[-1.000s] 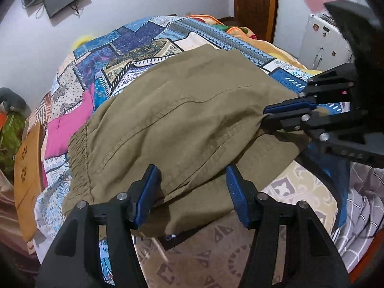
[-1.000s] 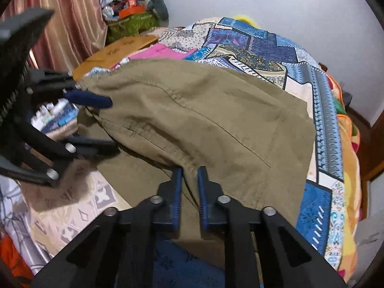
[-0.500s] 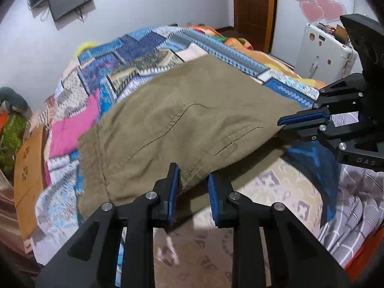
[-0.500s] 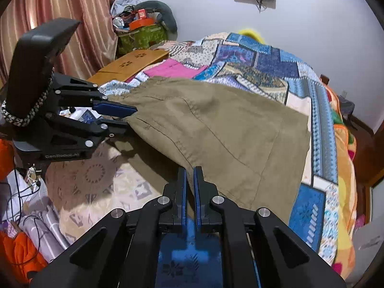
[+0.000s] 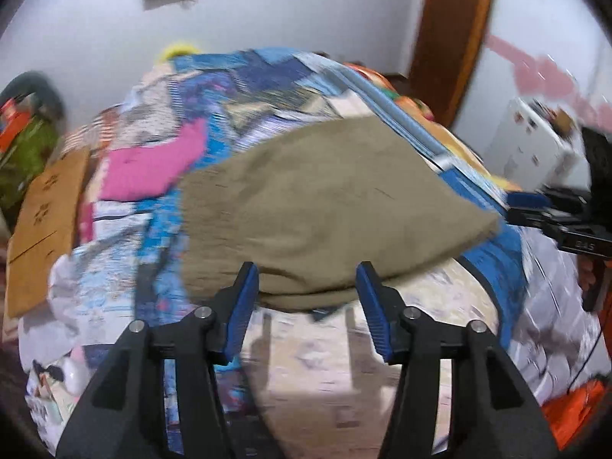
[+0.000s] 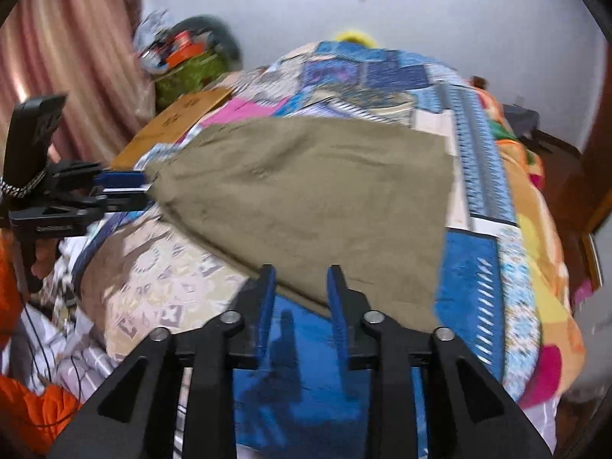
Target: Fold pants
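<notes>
Nearest, left gripper (image 5: 306, 298) and right gripper (image 6: 300, 298): both opening, nothing pinched, hems let go so the fold settles. Beyond, olive pants (image 5: 329, 195) lying doubled on the patchwork quilt (image 6: 482, 176), probably 1 fold done.

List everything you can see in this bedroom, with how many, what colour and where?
pants: one, olive, folded on the bed
quilt: one, blue patchwork, covering the bed
pink cloth: one, left of the pants
wooden board: one, tan, bed's left edge
curtain: one, pinkish, striped, left wall
door frame: one, brown, right
left tool: one, black with blue pads, jaws opening, nothing clamped
right tool: one, same colours, jaws opening at the pants' edge
</notes>
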`<state>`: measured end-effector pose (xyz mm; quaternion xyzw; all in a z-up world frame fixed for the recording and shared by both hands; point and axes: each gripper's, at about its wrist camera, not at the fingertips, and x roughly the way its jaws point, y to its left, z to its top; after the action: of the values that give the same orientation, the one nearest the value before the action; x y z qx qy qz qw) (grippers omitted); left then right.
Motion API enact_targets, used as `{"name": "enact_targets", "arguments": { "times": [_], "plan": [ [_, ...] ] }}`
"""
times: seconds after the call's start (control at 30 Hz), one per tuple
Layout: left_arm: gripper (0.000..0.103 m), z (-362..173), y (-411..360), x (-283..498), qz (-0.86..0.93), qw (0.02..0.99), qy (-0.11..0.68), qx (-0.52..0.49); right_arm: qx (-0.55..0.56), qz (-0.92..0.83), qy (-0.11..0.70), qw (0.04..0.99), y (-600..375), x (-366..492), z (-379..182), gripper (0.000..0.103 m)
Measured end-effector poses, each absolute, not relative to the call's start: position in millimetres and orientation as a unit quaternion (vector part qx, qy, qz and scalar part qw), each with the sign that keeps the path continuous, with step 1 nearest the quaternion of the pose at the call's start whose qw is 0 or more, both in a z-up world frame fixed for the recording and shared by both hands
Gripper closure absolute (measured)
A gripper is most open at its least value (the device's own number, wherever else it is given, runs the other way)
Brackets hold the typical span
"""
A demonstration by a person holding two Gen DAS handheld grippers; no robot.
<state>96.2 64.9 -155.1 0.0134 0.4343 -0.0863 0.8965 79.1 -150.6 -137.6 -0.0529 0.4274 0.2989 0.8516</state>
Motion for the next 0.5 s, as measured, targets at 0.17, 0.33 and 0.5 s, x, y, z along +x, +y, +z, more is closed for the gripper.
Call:
{"name": "enact_targets", "arguments": {
  "times": [0.17,0.33,0.5],
  "plan": [
    [0.035,-160,112,117,-0.028,0.894,0.446,-0.044,-0.006,0.232,0.417,0.879,-189,87,-130,0.066],
    [0.034,-190,138,136,-0.009,0.866,0.488,-0.110,0.024,0.178,0.432,0.884,-215,96,-139,0.066],
    [0.039,-211,138,139,-0.026,0.850,0.502,-0.155,0.057,0.165,0.467,0.867,-224,101,-165,0.066]
  ]
}}
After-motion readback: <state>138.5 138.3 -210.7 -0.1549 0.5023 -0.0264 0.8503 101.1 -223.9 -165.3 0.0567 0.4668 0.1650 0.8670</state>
